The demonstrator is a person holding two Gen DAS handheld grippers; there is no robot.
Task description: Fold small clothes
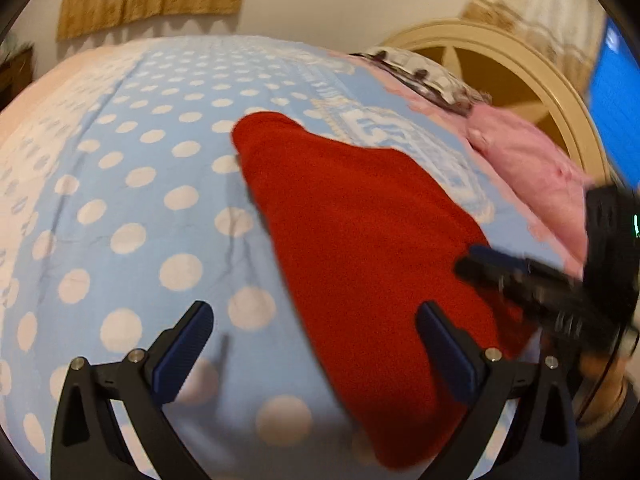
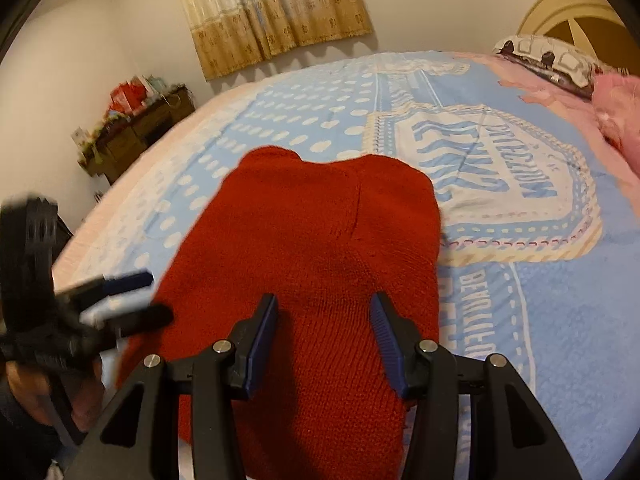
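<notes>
A red knitted garment lies flat and folded on the blue dotted bedsheet. My left gripper is open wide just above the bed; its left finger is over bare sheet and its right finger over the garment's near edge. My right gripper hovers over the near part of the red garment, its jaws apart with flat fabric below them and nothing pinched. The right gripper shows blurred at the garment's right side in the left wrist view. The left gripper shows blurred at its left edge in the right wrist view.
A pink pillow and a patterned pillow lie by the cream headboard. A wooden cabinet with clutter stands beyond the bed's far left side. A curtain hangs on the back wall.
</notes>
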